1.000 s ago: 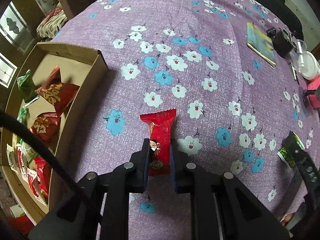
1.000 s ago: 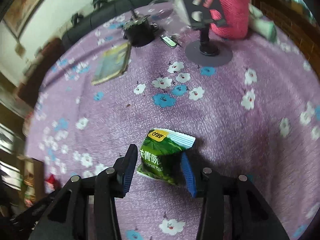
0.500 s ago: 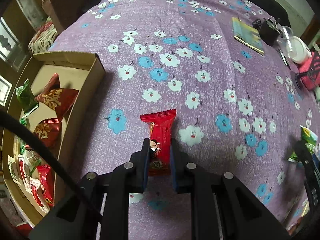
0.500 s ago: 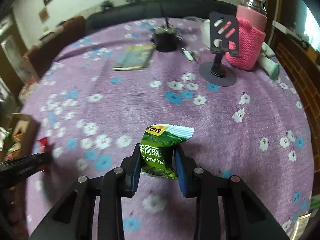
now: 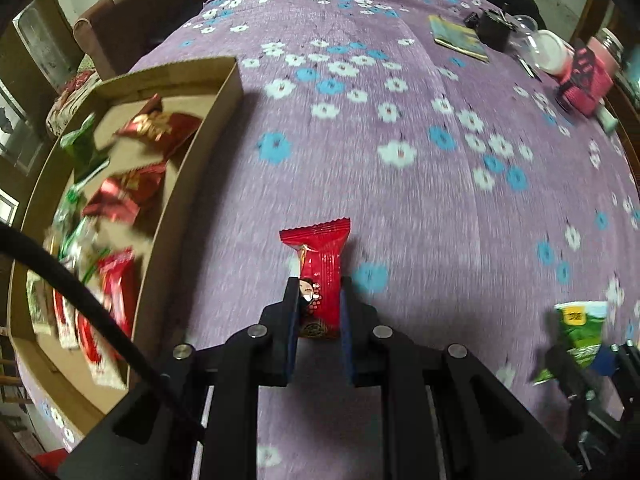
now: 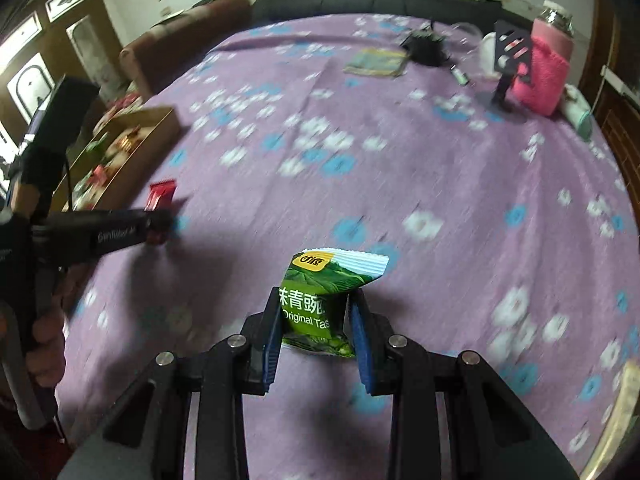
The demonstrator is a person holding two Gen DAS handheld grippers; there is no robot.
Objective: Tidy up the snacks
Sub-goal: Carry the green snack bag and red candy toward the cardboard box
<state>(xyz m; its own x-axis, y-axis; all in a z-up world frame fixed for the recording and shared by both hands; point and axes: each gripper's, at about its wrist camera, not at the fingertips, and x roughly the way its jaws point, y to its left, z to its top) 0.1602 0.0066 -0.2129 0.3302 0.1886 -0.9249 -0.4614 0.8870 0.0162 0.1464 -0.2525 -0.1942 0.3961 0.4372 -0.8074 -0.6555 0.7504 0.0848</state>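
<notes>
My left gripper (image 5: pixel 319 304) is shut on a red snack packet (image 5: pixel 319 268), held upright above the purple flowered tablecloth (image 5: pixel 400 200). A cardboard box (image 5: pixel 176 204) with several red and green packets lies just to its left. My right gripper (image 6: pixel 316 308) is shut on a green snack packet (image 6: pixel 320 296), lifted off the cloth. In the left wrist view the green packet (image 5: pixel 580 332) shows at the lower right. From the right wrist camera, the left gripper (image 6: pixel 160 224) with its red packet (image 6: pixel 162 194) is at the left, near the box (image 6: pixel 132 160).
At the table's far side lie a booklet (image 5: pixel 458 36), a black object (image 5: pixel 494 28), a white lidded container (image 5: pixel 550 50), a pink-sleeved bottle (image 6: pixel 546 68) and a black phone stand (image 6: pixel 510 64). A brown sofa (image 6: pixel 184 44) stands beyond the table. A hand (image 6: pixel 44 344) holds the left gripper's handle.
The right gripper closed on the green packet and carried it left. The left gripper moved toward the box with the red packet. Both wrists rolled.
</notes>
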